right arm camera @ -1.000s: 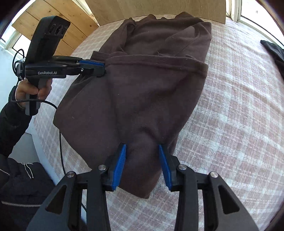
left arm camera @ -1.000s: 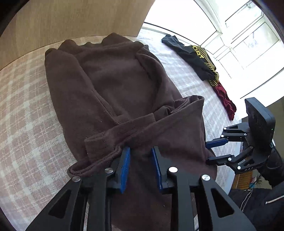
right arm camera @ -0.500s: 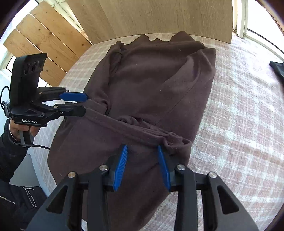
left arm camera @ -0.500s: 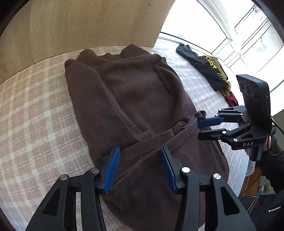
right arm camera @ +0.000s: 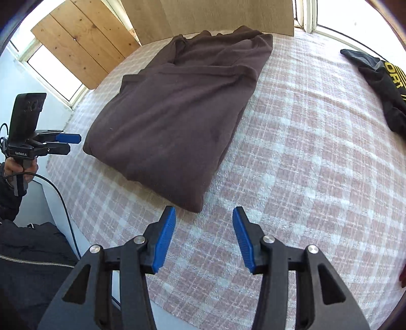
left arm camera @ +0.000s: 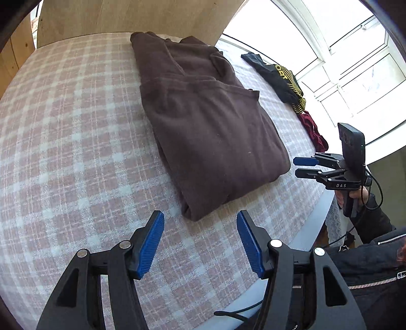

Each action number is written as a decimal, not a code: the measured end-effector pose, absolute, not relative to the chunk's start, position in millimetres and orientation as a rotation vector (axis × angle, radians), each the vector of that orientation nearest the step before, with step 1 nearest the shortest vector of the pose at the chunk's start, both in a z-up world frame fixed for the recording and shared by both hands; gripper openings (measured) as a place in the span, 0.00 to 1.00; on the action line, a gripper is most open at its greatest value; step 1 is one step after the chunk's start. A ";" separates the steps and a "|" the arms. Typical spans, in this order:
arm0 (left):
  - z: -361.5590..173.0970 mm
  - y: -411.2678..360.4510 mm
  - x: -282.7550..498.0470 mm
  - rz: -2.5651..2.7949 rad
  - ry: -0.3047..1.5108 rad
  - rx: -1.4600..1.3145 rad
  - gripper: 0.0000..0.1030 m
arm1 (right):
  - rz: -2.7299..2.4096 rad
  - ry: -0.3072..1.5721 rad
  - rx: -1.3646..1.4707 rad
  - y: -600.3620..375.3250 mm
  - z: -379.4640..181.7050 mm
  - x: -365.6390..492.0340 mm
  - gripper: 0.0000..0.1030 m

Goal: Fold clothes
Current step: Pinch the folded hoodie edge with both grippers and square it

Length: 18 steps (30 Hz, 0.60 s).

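A bed covered with a pink and white checked blanket (left arm camera: 63,132) fills most of both views, and a pale wooden headboard (right arm camera: 228,15) is seen at its far end. Bright windows (left arm camera: 355,63) are seen on one side in the left wrist view, and wooden planks (right arm camera: 76,43) beside a smaller window are seen in the right wrist view.

On the blanket a dark brown garment (left arm camera: 210,121) is laid, folded over on itself into a thick, roughly oblong stack. Its lower half is doubled over the upper half, so that a hem edge runs across the middle of the stack, and its far end lies near the headboard. Its nearest corner is pointed toward each camera. In the right wrist view the same brown garment (right arm camera: 177,114) is seen lying flat, touched by neither tool.

A black garment with yellow lettering (left arm camera: 276,73) is spread near the window side of the bed, well apart from the brown one, and a dark red piece of cloth (left arm camera: 313,129) is seen just beyond it at the bed's edge.

The left gripper (left arm camera: 200,243) is held above the blanket just short of the garment's corner, with its blue pads spread wide and nothing between them. The right gripper (right arm camera: 204,237) is held likewise, its pads parted and nothing gripped.
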State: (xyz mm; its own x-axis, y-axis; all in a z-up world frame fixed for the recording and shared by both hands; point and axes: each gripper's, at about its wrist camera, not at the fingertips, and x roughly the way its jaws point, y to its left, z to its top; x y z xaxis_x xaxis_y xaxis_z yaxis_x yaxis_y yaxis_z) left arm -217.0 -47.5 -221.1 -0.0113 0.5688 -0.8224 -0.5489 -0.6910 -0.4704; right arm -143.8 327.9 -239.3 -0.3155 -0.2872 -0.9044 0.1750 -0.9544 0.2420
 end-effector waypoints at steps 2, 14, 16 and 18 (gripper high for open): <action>-226.4 -41.6 -209.7 1.808 -0.024 -1.473 0.56 | -2.349 -0.060 1.632 319.5 -244.5 -142.2 0.45; -241.1 -6.9 -202.9 1.840 0.115 -1.417 0.55 | -2.331 -0.041 1.564 317.7 -254.5 -160.6 0.43; -239.8 -9.3 -203.4 1.846 0.125 -1.400 0.43 | -2.277 -0.180 1.573 326.6 -254.9 -165.3 0.23; -237.9 -12.1 -204.8 1.844 0.129 -1.389 0.34 | -2.267 -0.165 1.572 327.2 -250.0 -167.3 0.22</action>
State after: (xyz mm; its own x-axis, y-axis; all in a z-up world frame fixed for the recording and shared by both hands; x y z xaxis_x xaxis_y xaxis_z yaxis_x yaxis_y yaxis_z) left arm -204.8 -12.1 -237.9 -0.0707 0.5319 -0.8439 -0.6443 -0.6702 -0.3685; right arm -167.3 327.2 -250.0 -0.3054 -0.3681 -0.8782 0.2372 -0.9226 0.3042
